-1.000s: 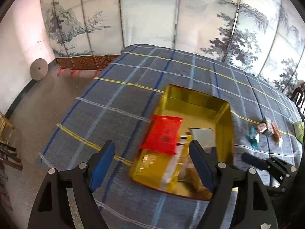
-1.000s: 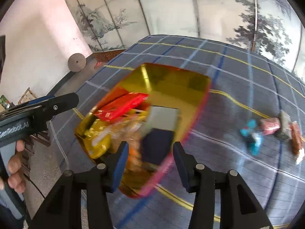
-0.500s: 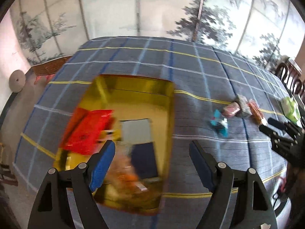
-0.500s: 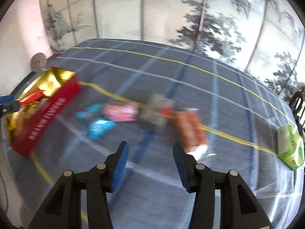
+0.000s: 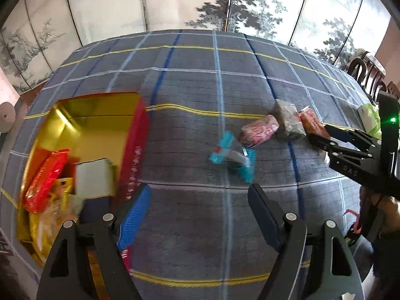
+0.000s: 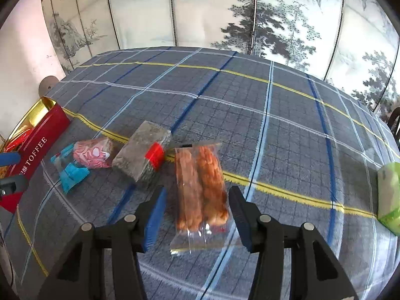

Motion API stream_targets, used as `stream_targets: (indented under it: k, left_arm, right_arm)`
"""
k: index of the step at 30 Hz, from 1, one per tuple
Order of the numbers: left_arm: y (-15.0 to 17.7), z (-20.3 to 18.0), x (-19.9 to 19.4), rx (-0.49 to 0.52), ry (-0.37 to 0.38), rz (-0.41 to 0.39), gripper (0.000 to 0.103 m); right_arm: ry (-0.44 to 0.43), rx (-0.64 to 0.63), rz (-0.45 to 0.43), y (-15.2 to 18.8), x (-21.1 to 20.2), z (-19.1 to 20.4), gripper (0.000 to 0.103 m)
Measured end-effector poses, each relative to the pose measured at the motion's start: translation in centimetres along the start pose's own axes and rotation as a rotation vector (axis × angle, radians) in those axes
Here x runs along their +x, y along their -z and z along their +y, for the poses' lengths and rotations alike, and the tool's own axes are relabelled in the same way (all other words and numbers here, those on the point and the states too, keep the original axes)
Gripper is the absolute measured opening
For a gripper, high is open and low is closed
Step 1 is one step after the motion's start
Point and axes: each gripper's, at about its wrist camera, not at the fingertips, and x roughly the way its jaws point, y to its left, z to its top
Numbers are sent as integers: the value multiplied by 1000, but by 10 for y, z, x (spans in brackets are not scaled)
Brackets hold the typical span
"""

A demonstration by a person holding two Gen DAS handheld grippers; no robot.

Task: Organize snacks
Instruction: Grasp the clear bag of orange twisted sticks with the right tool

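Note:
A red toffee tin (image 5: 132,150) with a gold inside holds several snack packs at the table's left; it also shows in the right wrist view (image 6: 37,147). Loose snacks lie in a row: a blue packet (image 6: 71,172), a pink packet (image 6: 93,153), a grey block with a red label (image 6: 142,155) and a clear bag of orange snacks (image 6: 200,187). My right gripper (image 6: 195,215) is open, its fingers either side of the orange bag's near end. My left gripper (image 5: 198,215) is open and empty, right of the tin, short of the blue packet (image 5: 233,156).
A green packet (image 6: 390,195) lies at the table's right edge. A plaid grey-blue cloth (image 6: 250,115) covers the table. A painted folding screen (image 6: 200,12) stands behind it. Dark chairs (image 5: 370,72) stand at the far right.
Both grippers swung right, away from the tin. The right gripper closed in on the orange snack bag, which now lies between its fingers. The left now faces the loose snacks.

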Motion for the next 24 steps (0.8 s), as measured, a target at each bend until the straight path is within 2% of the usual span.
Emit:
stream_targets:
  k: [5,7,9,15,19,24]
  left_arm:
    - [-5,-10,14,-8,6,21,77]
    - [-7,-12,18,-16,4,29,77]
    - [-9,-14,22,-29,9,35,77]
    - [-16,-15,31,-94,32,52,76]
    - [-23,-14,37,-151,51,66,69]
    - [-32,-8,49,-245,57,98,55]
  right_arm:
    - [-16,-8,-15,2,8,-2,52]
    - [-7,-13,-25,5,6,0,43]
    - [-17,-15,-34,10,3,0,39]
    - [-15,17,-49,31,-12,-5,38]
    - [7,40,-46,48,-25,-12,38]
    - [17,63,-52,66,-38,-18,38]
